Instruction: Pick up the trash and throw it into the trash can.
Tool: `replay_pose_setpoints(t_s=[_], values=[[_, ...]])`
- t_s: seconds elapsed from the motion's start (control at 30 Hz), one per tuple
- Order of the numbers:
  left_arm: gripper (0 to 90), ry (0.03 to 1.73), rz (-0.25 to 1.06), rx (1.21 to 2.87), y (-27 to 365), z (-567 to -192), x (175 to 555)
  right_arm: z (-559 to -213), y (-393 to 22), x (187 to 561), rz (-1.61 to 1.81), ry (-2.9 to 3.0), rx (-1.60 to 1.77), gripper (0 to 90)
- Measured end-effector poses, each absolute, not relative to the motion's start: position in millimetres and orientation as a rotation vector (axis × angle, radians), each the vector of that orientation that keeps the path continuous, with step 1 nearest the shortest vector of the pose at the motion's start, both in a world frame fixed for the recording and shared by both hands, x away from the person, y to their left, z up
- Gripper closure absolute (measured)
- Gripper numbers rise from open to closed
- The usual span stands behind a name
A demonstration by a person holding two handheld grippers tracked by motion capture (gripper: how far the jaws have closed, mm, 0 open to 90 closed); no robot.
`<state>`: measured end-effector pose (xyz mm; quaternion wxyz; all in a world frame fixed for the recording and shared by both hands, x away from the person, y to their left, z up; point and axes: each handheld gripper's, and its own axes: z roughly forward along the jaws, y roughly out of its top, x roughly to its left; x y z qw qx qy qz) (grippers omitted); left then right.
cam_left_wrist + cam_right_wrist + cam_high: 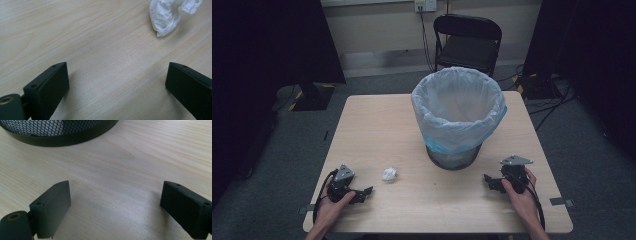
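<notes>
Near the table's [377, 120] front edge, left of middle, lies a crumpled paper ball [389, 173]; the left gripper [362, 194] rests just beside it, jaws wide apart and empty; the right gripper [490, 182] sits likewise gaping near the lined bin [457, 107]; nothing is grasped yet, so next comes closing on the ball, probably to bin it

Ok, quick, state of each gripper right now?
Left gripper: open, empty, crumpled white paper ahead of it.
Right gripper: open, empty, facing the mesh bin's base.
</notes>
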<state>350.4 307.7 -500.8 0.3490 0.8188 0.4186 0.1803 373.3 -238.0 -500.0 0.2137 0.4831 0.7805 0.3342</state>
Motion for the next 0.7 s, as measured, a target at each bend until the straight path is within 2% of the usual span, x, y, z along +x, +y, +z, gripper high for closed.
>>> replay_pose_setpoints(t_s=[0.23,0.3,0.37,0.53,0.7], values=[[6.6,1.094,0.462,2.109,309,-501,350,-500,-238,373,0.926,2.166,1.340,8.7],[10.0,1.099,0.470,2.104,311,-500,350,-500,-238,373,0.926,2.165,1.340,8.7],[17.7,1.100,0.471,2.093,313,-498,350,-500,-238,373,0.926,2.166,1.340,8.7],[19.0,1.086,0.469,2.100,314,-492,347,-500,-238,373,0.926,2.165,1.340,8.7],[22.1,1.042,0.425,2.033,306,-473,354,-500,-238,373,0.926,2.166,1.340,8.7]])
